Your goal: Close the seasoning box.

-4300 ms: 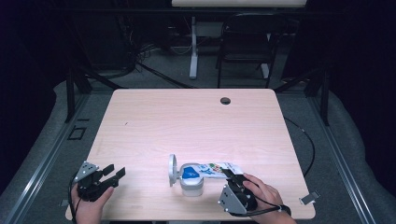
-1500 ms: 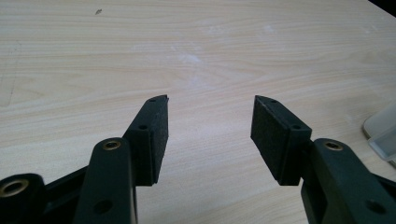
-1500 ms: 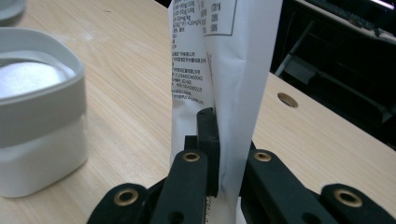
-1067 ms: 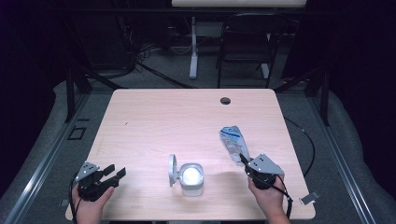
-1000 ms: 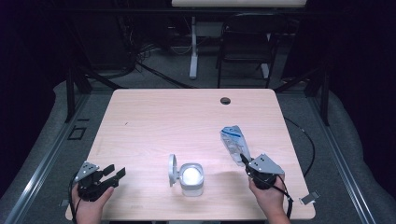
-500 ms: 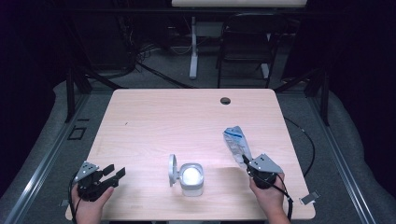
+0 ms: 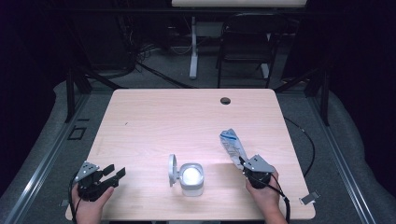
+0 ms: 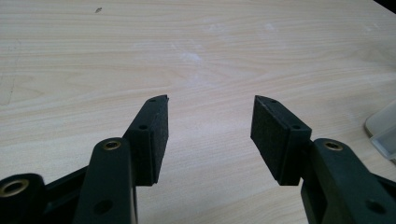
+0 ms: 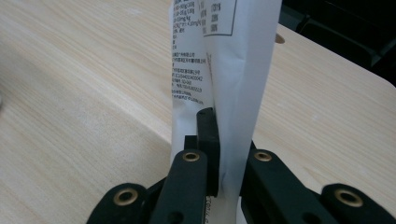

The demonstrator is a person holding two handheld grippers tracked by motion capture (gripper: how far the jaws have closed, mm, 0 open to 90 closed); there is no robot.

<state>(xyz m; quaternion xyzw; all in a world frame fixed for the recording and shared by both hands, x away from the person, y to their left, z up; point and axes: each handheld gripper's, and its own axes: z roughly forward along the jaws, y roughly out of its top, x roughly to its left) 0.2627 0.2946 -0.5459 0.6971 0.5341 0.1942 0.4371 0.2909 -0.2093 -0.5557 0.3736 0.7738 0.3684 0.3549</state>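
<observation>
From the high view, the right gripper (image 7: pixel 242 163) is clamped on a white and blue pouch (image 7: pixel 232 144), which stands up from its fingertips over the table (image 7: pixel 187 116); an open white container (image 7: pixel 191 178) with its lid (image 7: pixel 172 169) flipped sits well to the left of those fingers. The left gripper (image 7: pixel 116 173) rests low, jaws apart.

In the left gripper view, the pads (image 8: pixel 152 135) hold nothing (just bare wood between them); a container corner (image 8: pixel 383 128) is cut off at the right edge.

In the right gripper view, the pouch (image 9: pixel 224 70) is pinched flat between the jaws. To set it aside well, I would keep the pinch firm and lower it gently. Its contents and top edge are out of frame.
</observation>
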